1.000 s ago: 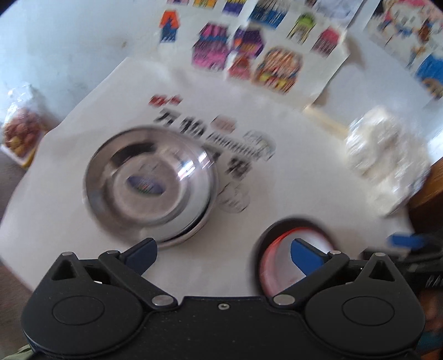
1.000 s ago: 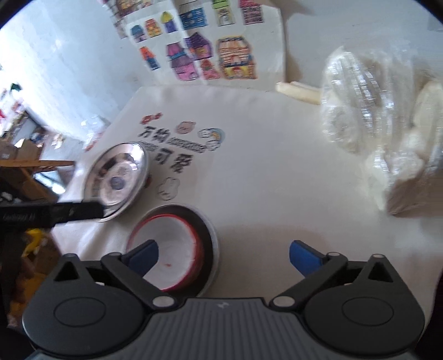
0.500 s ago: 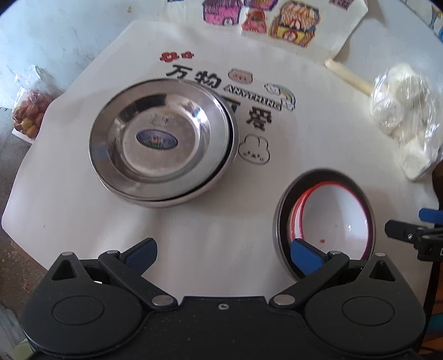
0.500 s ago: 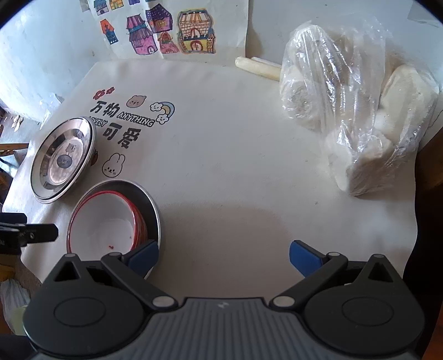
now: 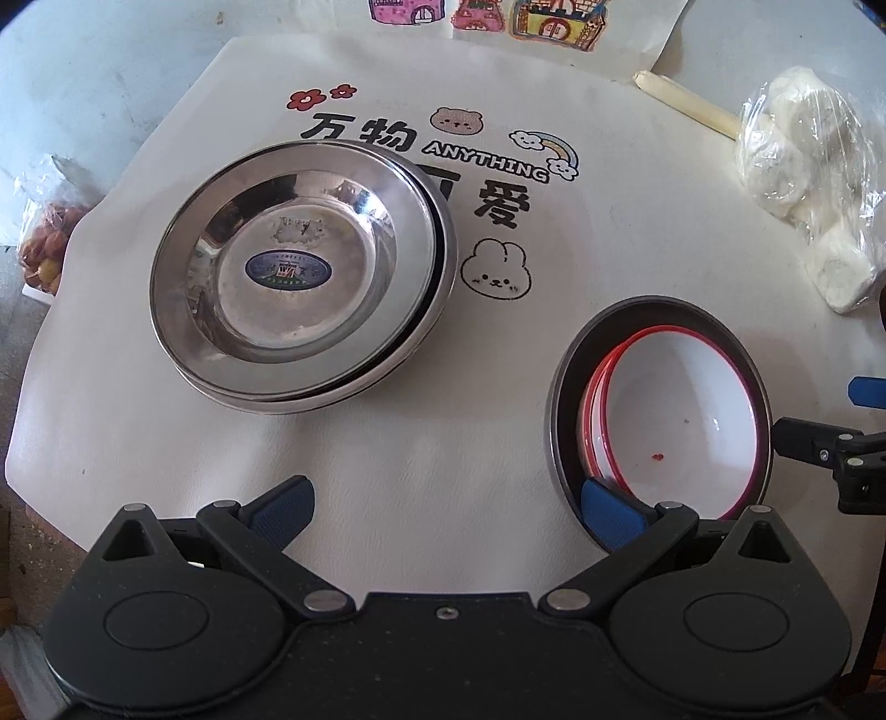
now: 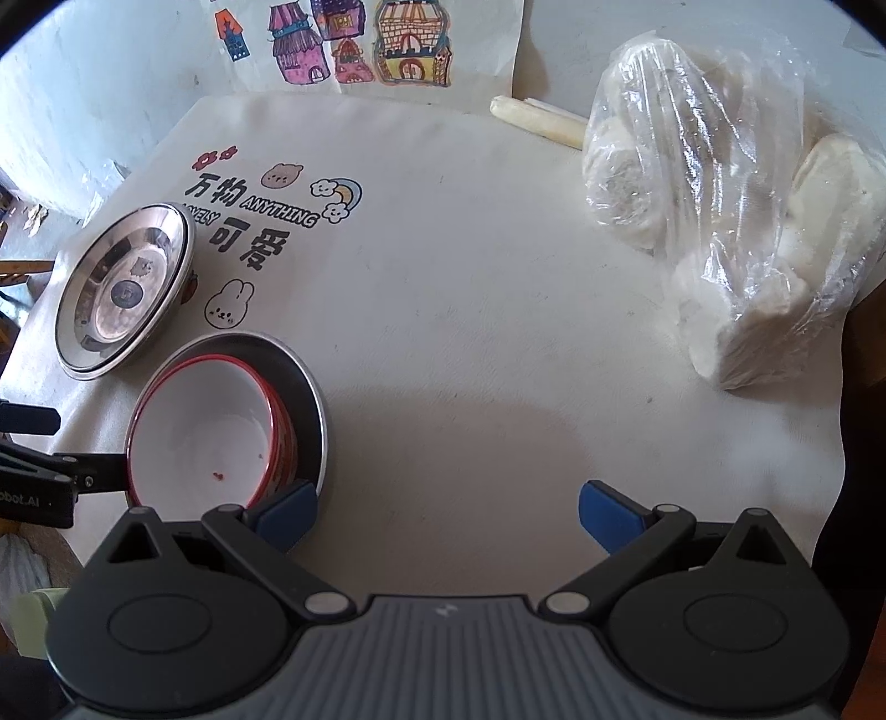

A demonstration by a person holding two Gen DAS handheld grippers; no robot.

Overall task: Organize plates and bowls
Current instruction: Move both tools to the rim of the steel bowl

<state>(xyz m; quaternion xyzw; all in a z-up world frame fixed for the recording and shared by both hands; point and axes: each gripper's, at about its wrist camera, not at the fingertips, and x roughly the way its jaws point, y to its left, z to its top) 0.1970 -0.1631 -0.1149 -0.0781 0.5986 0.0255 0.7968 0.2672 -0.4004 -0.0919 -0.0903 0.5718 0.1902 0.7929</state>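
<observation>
A stack of steel plates (image 5: 299,271) (image 6: 124,288) rests on the left of the cream mat. To its right a steel bowl (image 5: 570,382) (image 6: 307,382) holds nested white bowls with red rims (image 5: 681,421) (image 6: 205,432). My left gripper (image 5: 446,509) is open above the mat's near edge, its right fingertip over the steel bowl's near rim. My right gripper (image 6: 446,512) is open too, with its left fingertip just by the steel bowl's near right side. Neither one holds anything.
A clear bag of white buns (image 6: 725,221) (image 5: 814,188) lies on the right of the mat (image 6: 470,310). A pale stick (image 6: 537,119) sits near the wall with its coloured house drawings (image 6: 354,44). A bag of reddish fruit (image 5: 44,243) lies off the mat's left edge.
Both cameras have risen and tipped down, so the plates and bowls now sit lower and sharper in view. The dishes themselves have not moved. Both grippers stayed open.
</observation>
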